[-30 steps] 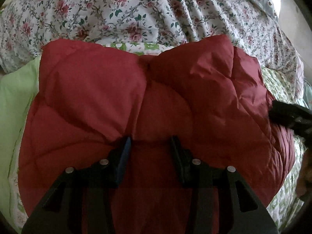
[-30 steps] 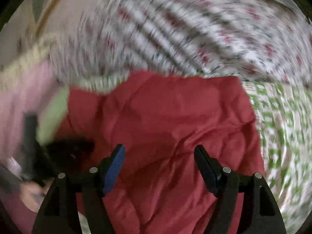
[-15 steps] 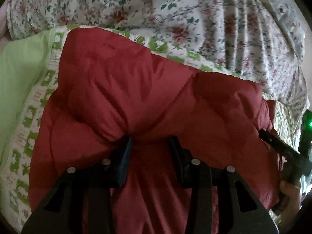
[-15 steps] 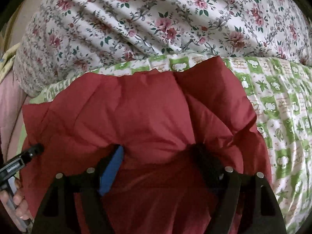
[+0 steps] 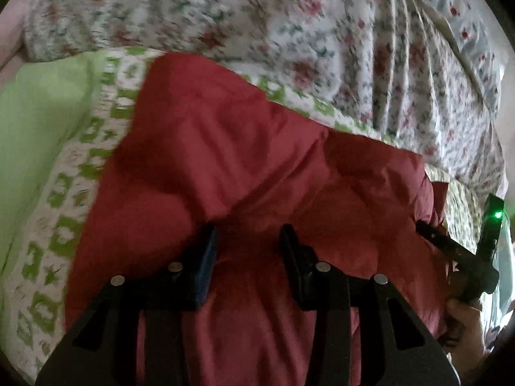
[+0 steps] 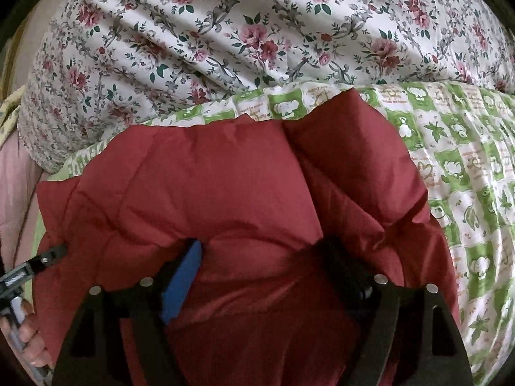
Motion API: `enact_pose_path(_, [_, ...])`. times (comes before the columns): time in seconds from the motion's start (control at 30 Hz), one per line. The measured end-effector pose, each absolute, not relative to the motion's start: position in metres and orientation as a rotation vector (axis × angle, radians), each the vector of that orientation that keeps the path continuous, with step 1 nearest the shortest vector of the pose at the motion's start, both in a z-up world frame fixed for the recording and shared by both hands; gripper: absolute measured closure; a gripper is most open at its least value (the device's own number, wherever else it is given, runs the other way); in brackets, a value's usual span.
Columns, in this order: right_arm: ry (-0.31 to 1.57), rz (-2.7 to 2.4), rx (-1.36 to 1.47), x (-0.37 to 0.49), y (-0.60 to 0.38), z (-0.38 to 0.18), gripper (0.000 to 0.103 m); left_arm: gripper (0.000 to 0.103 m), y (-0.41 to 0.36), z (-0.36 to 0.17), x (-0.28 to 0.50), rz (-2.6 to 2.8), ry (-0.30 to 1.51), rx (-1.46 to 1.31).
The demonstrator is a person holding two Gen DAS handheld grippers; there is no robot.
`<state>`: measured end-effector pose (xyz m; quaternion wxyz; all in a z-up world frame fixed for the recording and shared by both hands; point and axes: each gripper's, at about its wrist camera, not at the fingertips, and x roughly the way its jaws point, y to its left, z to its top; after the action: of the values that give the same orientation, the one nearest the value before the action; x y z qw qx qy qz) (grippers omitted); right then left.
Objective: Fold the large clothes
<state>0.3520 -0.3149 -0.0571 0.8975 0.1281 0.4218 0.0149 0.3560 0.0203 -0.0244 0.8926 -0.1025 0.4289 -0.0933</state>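
Floral duvet [image 6: 257,32], white with pink roses, bunched and pleated at the far side of the bed; sharp in the right view, motion-blurred in the left. Green-and-white printed quilt [image 6: 466,167] under the garment; only the left view shows its plain lime-green part [image 5: 35,122]. Red puffy quilted jacket [image 5: 241,160] lies folded on the quilt, shiny, stitched panels. Left claw [image 5: 248,257] pinches a jacket fold. Right claw [image 6: 264,273] grips bunched jacket fabric, wider apart; only the left view shows its green light.
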Motion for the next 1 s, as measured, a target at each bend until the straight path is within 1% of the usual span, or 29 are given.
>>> enact_pose_path(0.1, [0.876,0.030,0.270,0.353,-0.315,-0.057,0.022,0.064,0.027,-0.034,0.361,-0.147,0.899,-0.191])
enact_pose_path(0.17, [0.870,0.030,0.278,0.344,-0.313,-0.047,0.022,0.064,0.022,-0.046,0.371,-0.134,0.928,-0.159])
enact_pose_path(0.33, [0.784,0.046,0.221,0.287,-0.306,-0.014,0.022,0.064,0.019,-0.049,0.373,-0.116,0.927,-0.133])
enact_pose_path(0.47, [0.836,0.024,0.180,0.266,-0.310,-0.031,0.022,0.064,0.016,-0.051,0.374,-0.116,0.922,-0.123])
enact_pose_path(0.63, [0.840,0.025,0.186,0.265,-0.314,-0.062,0.021,0.064,0.014,-0.051,0.374,-0.109,0.936,-0.098])
enact_pose_path(0.87, [0.846,0.028,0.234,0.268,-0.320,-0.066,0.020,0.064,0.035,-0.030,0.345,-0.183,0.926,-0.182])
enact_pose_path(1.0, [0.836,0.035,0.281,0.258,-0.324,-0.059,0.020,0.057,0.050,-0.016,0.315,-0.234,0.894,-0.214])
